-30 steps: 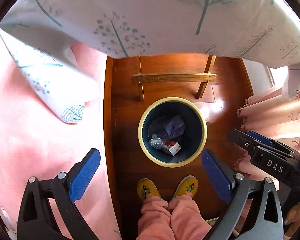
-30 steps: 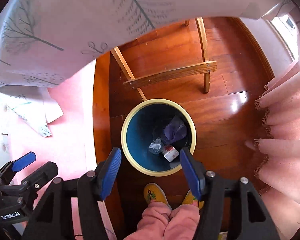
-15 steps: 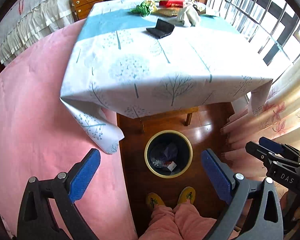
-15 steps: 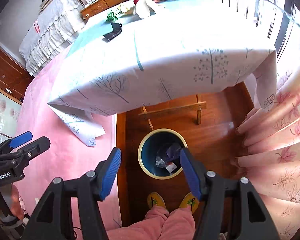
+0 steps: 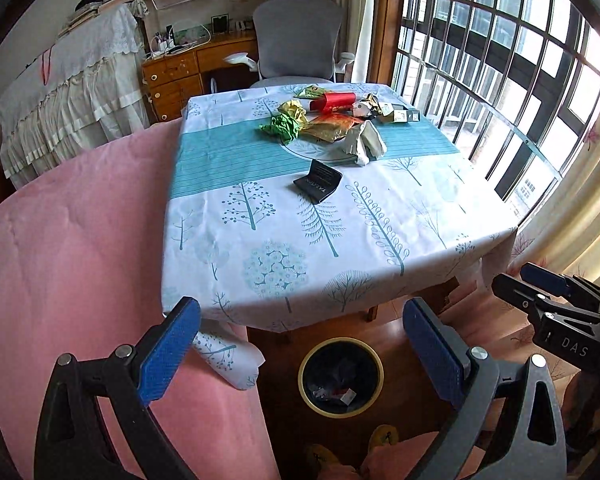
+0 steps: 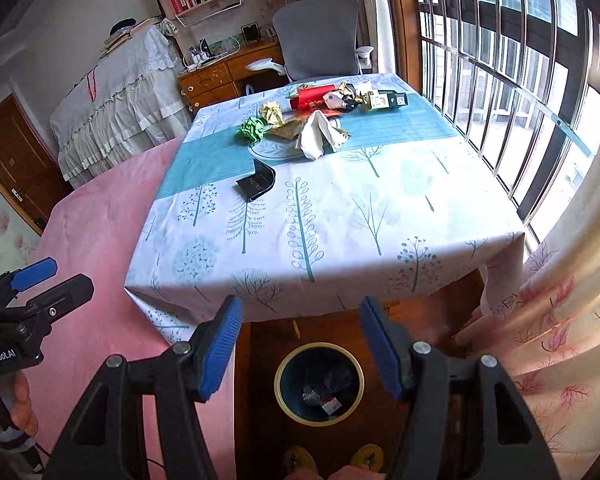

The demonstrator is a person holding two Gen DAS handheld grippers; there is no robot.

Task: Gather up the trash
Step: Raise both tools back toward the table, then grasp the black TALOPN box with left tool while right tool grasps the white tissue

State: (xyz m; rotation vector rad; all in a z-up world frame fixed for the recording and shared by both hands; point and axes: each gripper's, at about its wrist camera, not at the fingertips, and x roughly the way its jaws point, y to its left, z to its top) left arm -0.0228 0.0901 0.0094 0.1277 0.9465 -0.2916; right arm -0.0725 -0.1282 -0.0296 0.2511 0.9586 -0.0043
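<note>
A round bin with a yellow rim stands on the wood floor below the table's near edge, with some trash inside; it also shows in the right wrist view. Several pieces of trash lie at the far side of the table: green crumpled paper, a red packet, a white crumpled bag. A black folded card lies nearer. My left gripper is open and empty above the bin. My right gripper is open and empty too.
The table wears a white and teal tree-print cloth. A pink cover spreads on the left. Curtains and a barred window are on the right. A grey office chair and a desk stand behind the table.
Both grippers have risen and tilted up from just over the bin. The view went from the bin's inside to the whole tabletop. Both stay open.
</note>
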